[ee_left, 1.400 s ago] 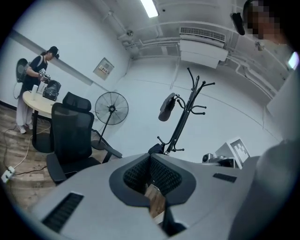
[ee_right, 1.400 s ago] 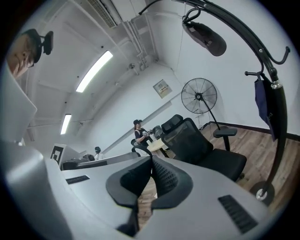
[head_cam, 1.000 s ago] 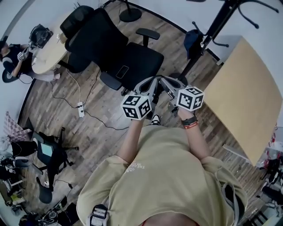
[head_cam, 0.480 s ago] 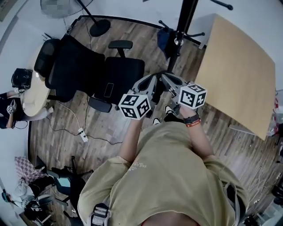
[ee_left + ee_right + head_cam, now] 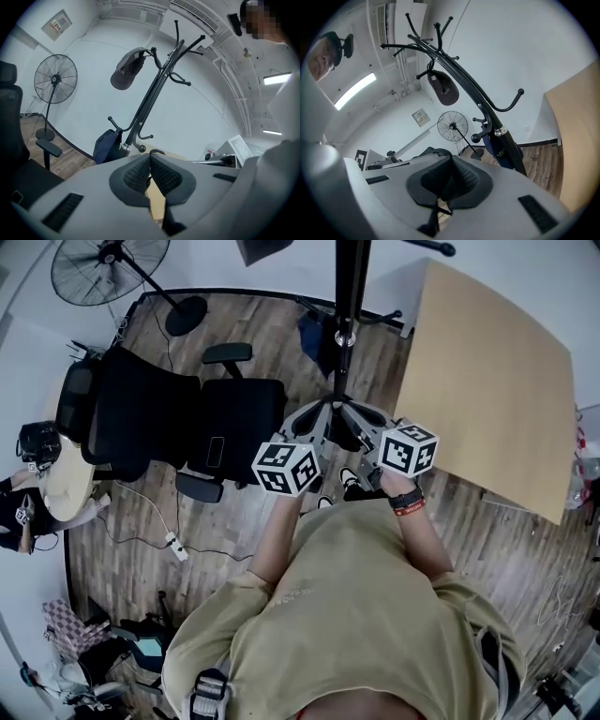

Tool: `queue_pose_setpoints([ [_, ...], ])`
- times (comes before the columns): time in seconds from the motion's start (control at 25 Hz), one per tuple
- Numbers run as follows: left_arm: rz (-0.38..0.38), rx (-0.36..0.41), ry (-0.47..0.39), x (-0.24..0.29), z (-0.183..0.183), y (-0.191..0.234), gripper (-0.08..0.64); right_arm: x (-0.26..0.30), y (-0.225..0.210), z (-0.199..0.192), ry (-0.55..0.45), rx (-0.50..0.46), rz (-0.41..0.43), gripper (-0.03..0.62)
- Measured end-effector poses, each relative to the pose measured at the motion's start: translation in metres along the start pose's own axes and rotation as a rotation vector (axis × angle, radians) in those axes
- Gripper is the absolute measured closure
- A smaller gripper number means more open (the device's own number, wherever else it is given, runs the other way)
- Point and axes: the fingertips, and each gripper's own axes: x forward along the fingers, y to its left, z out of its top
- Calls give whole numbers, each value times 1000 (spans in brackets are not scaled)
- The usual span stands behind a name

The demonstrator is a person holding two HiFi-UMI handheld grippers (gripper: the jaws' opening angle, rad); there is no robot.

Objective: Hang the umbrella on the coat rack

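**Umbrella on the rack, both tools empty**

The dark blue umbrella (image 5: pixel 105 146) hangs from a low hook of the coat rack (image 5: pixel 150 96), close against the pole, so its weight pulls straight down. The left tool (image 5: pixel 150 158) and the right tool (image 5: pixel 451 161) are both closed pad to pad and grip nothing. They are held side by side in front of the person's chest, pointing at the rack. In my judgement the hanging is done. A cap (image 5: pixel 126 70) sits on a high hook.
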Motion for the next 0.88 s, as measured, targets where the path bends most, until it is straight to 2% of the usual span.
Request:
queue_pose_setpoints([
  [0.24, -16, 8, 2, 26, 8, 2, 535, 2, -20, 18, -13, 2, -13, 574],
  [0.88, -19, -2, -7, 57, 16, 20, 535, 22, -46, 38, -5, -18, -17, 574],
])
